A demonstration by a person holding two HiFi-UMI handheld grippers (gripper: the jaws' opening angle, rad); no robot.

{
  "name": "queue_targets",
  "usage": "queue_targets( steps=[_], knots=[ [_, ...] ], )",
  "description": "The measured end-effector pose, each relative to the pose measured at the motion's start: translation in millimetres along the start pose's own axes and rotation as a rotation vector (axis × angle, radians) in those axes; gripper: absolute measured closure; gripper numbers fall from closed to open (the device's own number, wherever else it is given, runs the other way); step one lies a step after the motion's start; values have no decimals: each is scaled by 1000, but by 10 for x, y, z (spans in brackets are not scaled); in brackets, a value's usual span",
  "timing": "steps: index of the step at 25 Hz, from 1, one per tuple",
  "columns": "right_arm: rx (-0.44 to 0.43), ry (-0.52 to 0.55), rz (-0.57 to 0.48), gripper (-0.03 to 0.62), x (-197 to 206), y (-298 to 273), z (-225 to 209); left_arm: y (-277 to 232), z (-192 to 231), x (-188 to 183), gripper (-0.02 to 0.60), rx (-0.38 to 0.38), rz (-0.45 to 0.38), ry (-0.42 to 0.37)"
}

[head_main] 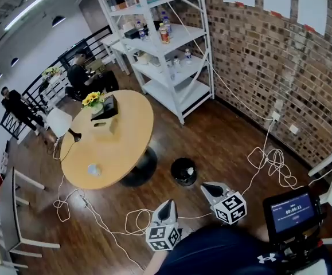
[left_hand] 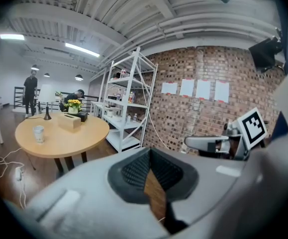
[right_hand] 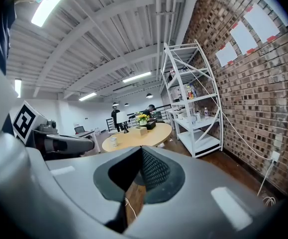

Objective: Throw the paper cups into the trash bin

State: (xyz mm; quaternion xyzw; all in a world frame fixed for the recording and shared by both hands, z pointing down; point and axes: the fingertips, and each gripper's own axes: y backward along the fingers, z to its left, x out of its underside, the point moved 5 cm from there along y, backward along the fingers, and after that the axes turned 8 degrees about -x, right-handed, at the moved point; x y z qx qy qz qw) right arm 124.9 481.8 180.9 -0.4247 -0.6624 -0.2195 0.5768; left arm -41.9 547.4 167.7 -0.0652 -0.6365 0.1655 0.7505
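**One paper cup [head_main: 94, 169] left on the round table [head_main: 125, 148], nothing in either gripper**

One cup is all that can be seen to remain. It stands upright on the table's near side, well apart from the tissue box [head_main: 105, 125] and the yellow flowers [head_main: 92, 99] towards the far edge. The left gripper view shows the same cup [left_hand: 39, 133] alone on that side of the tabletop.

The black trash bin [head_main: 183, 172] sits on the floor just beside the table's base, on the side facing the white shelf [head_main: 171, 50]. A small pale thing shows at its mouth. It may be a cup already thrown in, but it is too small to tell.

Both grippers hang well short of the table, on the person's side of the bin. The left gripper [head_main: 166, 208] has its jaws closed together with nothing between them, and its own view shows only floor past the pads. The right gripper [head_main: 212, 189] looks the same, jaws drawn together and empty.

By my reading, the task is at best partly done. The cup on the table has not been reached or gripped. What remains is to open a gripper, take the cup, carry it off the table's edge to the bin and drop it in.
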Motion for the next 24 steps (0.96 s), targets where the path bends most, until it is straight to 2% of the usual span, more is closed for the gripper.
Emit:
queue_targets(
  steps=[2, 6, 9, 11, 14, 19, 24],
  knots=[
    [20, -1, 6, 583, 18, -23, 53, -23, 63, 15, 577, 22, 11, 1],
    [5, 31, 22, 583, 197, -217, -47, -206, 222, 228, 577, 1, 0, 13],
    [22, 71, 2, 583, 368, -335, -233, -514, 258, 434, 577, 44, -17, 8],
    [58, 68, -6, 583, 398, -219, -271, -579, 154, 462, 577, 91, -7, -3],
    [160, 1, 18, 583, 383, 285, -143, -399, -199, 415, 577, 184, 57, -20],
    [201, -46, 21, 583, 180, 771, 20, -145, -629, 231, 577, 249, 111, -42],
    [383, -95, -48, 583, 62, 914, 38, -366, -762, -3, 577, 442, 147, -119]
  ],
)
